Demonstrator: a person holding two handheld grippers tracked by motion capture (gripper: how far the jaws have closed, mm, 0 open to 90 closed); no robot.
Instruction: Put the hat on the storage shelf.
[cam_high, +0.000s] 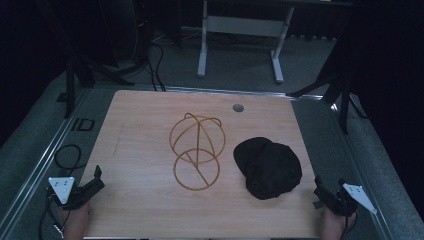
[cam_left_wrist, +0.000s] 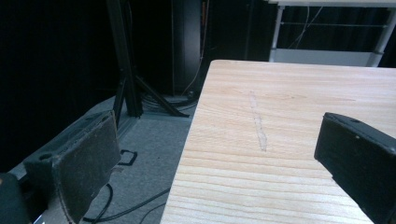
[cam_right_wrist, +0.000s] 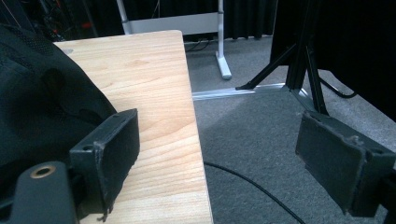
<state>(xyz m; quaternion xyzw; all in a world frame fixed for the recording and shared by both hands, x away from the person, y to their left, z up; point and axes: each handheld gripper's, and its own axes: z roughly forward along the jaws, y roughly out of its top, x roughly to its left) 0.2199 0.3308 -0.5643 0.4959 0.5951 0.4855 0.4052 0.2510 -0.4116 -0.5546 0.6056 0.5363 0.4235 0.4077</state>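
- On the worktop (cam_high: 145, 150), near its middle, stands a wire frame (cam_high: 196, 150) of thin golden rods: a domed cage of loops rising from a round ring that rests on the wood. The cage is hollow and holds nothing.
- Just right of the frame lies a black cap (cam_high: 268, 167), crumpled and flat on the wood, apart from the frame and close to the worktop's right edge.
- At the near left corner the left claw (cam_high: 95, 181) hovers at the worktop's edge, its jaws wide with nothing between them; a grey three-cornered plate sits on top of it.
- At the near right corner the right claw (cam_high: 320, 192) sits just off the worktop's edge, jaws spread wide and empty, near the cap but not touching it.
- The high view takes in frame, cap, a small round grey disc (cam_high: 238, 107) by the far edge, and a white table frame (cam_high: 240, 30) on the carpet beyond.
- The left gripper view adds a pale scuff (cam_left_wrist: 259, 126) in the wood grain and a black stand (cam_left_wrist: 126, 70) on the floor; one jaw hangs over the carpet, the other over the wood.
- The right gripper view brings the cap (cam_right_wrist: 42, 102) close up at its left, dark mesh fabric just beside one jaw, while the other jaw hangs over grey carpet where a black cable (cam_right_wrist: 252, 186) runs.
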